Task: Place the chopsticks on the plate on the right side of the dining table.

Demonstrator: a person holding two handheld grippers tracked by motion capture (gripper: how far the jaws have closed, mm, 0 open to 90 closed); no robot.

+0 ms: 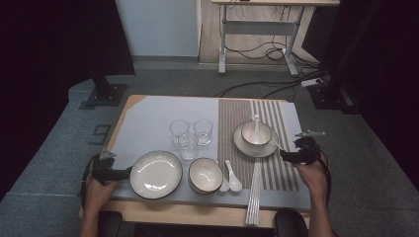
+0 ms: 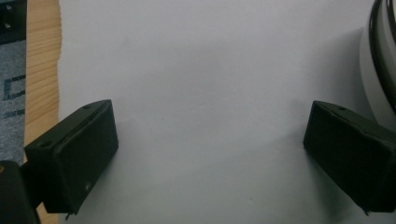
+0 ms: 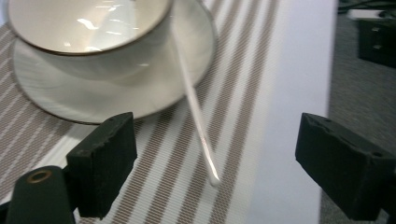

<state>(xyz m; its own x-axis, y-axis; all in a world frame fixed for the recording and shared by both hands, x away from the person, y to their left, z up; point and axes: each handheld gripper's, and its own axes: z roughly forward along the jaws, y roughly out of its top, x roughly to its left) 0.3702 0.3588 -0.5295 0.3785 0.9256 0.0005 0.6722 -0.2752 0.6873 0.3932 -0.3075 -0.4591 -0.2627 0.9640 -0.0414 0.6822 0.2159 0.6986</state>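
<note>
Nearest the person's edge, left gripper rests low on the grey mat, jaws spread wide w/ nothing between, just beside the big plate; its own view cuts that plate off at the frame edge. Right gripper sits at the mat's right side, jaws wide apart & empty. In its view a thin white stick lies loose between the jaws, far end leaning on the saucer under the bowl. Likely step: placing that stick, so back the gripper straight off w/o clipping the near tip, or it'll swing. Farther out: blurred stick, can't tell if chopstick or spoon handle. What stands in the bowl is too small to name.
</note>
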